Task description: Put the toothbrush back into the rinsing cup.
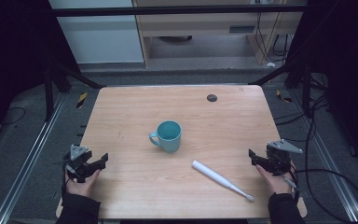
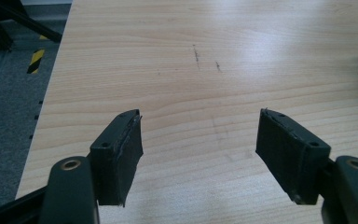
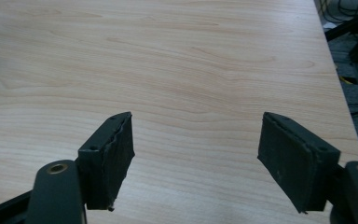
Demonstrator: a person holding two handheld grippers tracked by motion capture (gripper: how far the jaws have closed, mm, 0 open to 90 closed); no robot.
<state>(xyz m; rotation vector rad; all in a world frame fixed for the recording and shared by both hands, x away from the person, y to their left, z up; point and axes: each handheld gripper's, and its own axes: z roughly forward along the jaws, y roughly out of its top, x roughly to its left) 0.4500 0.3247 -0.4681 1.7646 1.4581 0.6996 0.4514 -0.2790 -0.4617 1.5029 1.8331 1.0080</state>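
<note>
While the left gripper [image 1: 103,161] is sitting spread at lower left, the mug [image 1: 167,136] is standing at centre, the toothbrush [image 1: 222,180] is lying diagonally, bristles pointing lower right, and the right gripper [image 1: 251,156] is gaping empty.

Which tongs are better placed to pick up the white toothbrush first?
Probably the right tongs. The toothbrush lies on the table's right half, nearer to them than to the left tongs. Both are open and hold nothing.
</note>
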